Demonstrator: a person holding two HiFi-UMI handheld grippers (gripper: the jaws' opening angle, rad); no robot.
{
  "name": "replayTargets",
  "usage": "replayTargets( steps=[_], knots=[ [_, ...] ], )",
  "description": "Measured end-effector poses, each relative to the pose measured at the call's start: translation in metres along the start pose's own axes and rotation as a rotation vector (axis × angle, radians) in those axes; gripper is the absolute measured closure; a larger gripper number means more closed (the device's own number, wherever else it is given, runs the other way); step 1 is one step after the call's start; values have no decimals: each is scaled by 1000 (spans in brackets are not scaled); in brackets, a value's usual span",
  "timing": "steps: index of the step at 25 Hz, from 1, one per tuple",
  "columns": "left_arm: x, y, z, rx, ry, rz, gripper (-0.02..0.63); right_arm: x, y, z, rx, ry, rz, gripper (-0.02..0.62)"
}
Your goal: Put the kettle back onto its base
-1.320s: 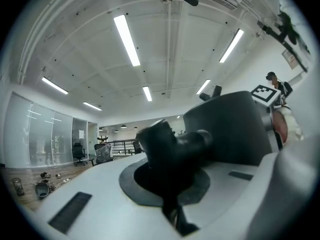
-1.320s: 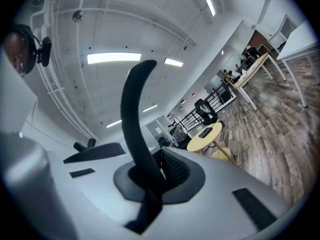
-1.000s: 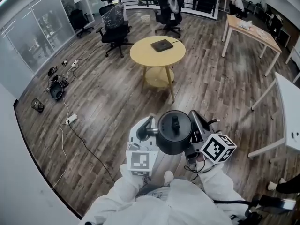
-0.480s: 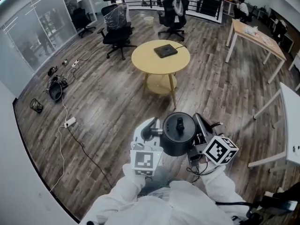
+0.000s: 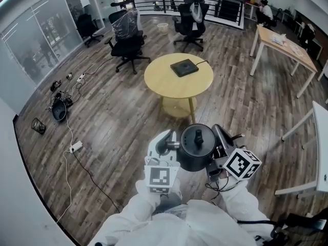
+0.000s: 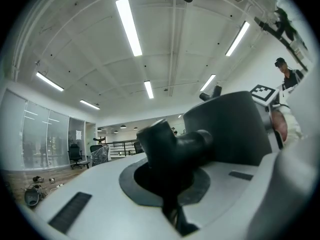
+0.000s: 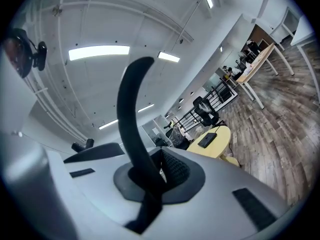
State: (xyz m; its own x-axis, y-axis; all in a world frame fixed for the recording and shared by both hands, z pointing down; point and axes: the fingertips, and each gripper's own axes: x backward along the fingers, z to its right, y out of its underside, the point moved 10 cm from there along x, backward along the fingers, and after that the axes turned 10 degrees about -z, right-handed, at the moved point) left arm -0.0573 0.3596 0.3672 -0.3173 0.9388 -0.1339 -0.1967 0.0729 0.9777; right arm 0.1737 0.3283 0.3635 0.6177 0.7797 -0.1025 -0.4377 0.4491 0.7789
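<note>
A black kettle (image 5: 197, 146) hangs in front of me, carried between both grippers over the wooden floor. My left gripper (image 5: 169, 145) is shut on its spout (image 6: 172, 144), and the kettle's body (image 6: 232, 126) fills the right of the left gripper view. My right gripper (image 5: 219, 141) is shut on the curved black handle (image 7: 131, 116). The flat black base (image 5: 184, 67) lies with its cord on the round yellow table (image 5: 164, 81), ahead of the kettle and apart from it. In the right gripper view the table (image 7: 222, 145) and the base (image 7: 206, 140) show beyond the jaws.
Two black office chairs (image 5: 125, 32) (image 5: 192, 14) stand behind the round table. A wooden desk (image 5: 284, 47) is at the back right and a white table (image 5: 320, 147) at the right edge. Cables and a power strip (image 5: 76, 146) lie on the floor at the left, near a glass wall.
The round table with the base has come closer and lower in the head view as I carry the kettle toward it. Both grips are unchanged.
</note>
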Motion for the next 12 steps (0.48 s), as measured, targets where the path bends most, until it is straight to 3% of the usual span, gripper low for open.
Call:
replayTargets(
  steps=[12],
  knots=[
    [-108, -7, -82, 5, -12, -3, 607, -127, -46, 28, 4, -11, -2, 586]
  ],
)
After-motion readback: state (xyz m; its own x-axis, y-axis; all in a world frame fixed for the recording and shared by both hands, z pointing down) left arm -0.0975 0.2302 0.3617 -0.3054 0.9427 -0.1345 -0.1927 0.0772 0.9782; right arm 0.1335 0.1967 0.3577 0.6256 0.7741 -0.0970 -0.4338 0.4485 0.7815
